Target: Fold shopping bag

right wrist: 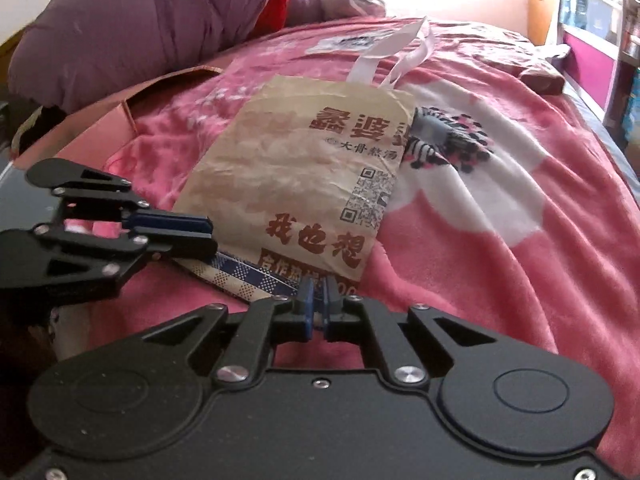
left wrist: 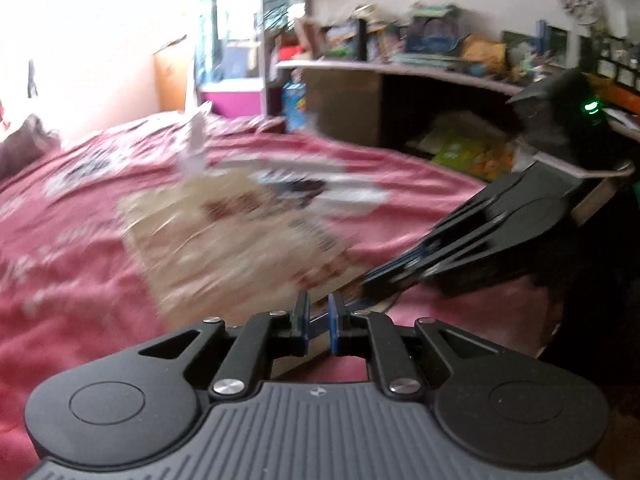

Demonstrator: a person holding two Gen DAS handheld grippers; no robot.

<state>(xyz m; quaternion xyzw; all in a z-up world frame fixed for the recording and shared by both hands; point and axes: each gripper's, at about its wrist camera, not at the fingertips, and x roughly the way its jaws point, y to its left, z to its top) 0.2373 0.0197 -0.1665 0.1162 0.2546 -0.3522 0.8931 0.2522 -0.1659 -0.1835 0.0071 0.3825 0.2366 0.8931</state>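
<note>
A pink fleece blanket with white patches covers the bed and fills most of both views. In the upper left of the right wrist view sits a purple pillow. Mid-frame lies the shopping bag, flat on the blanket, beige and creased, with red Chinese print reading 我也想, smaller dark 大骨熬汤, and a QR code; its white handles point toward the top. The left gripper, at the left edge, is clenched on the bag's near corner. The right gripper, bottom centre, pinches the bag's bottom edge.
</note>
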